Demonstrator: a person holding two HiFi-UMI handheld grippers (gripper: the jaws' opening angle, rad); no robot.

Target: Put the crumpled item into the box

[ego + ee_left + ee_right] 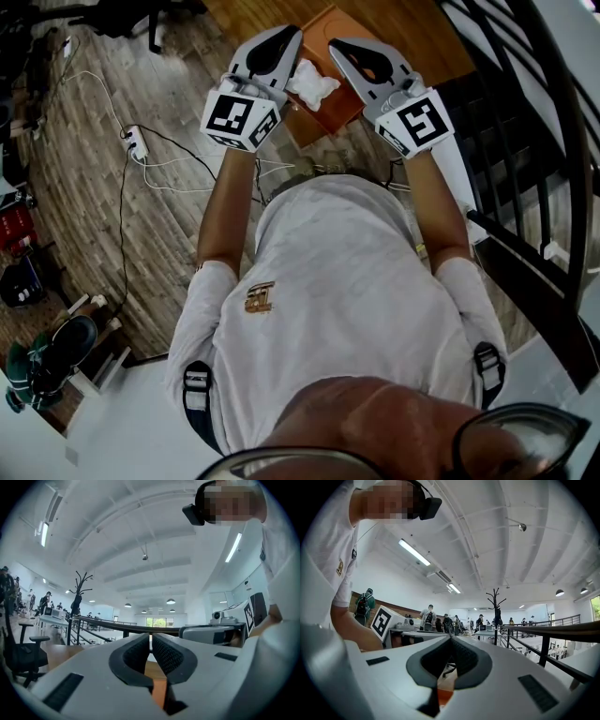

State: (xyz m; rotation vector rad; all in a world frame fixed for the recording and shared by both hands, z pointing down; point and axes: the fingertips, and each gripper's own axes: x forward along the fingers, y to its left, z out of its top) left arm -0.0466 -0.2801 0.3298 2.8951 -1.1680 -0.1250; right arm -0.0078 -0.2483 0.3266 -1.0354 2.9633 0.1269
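The crumpled item [311, 82] sits between the left gripper [284, 39] and the right gripper [343, 47], just beside the left one's tip, over the box [339, 111] lying beneath both tools. A power strip [137, 143] lies on the floor [84, 206] off the left gripper's left side; a stair railing [525, 141] runs past the right gripper's right.

**Materials and finish.** My left gripper [151, 638] and right gripper [451, 640]: matt white plastic shells with black ribbed, rubbery-looking pads [168, 656].

- Orange-brown cardboard-looking box [330, 112]: smooth, matt.
- White crumpled paper item [312, 82], seen against the box: soft, creased, matt.
- Grey-brown wooden plank floor [94, 150], left of the box: grained, faint sheen.
- Black metal railing [525, 112], right of the box: smooth.
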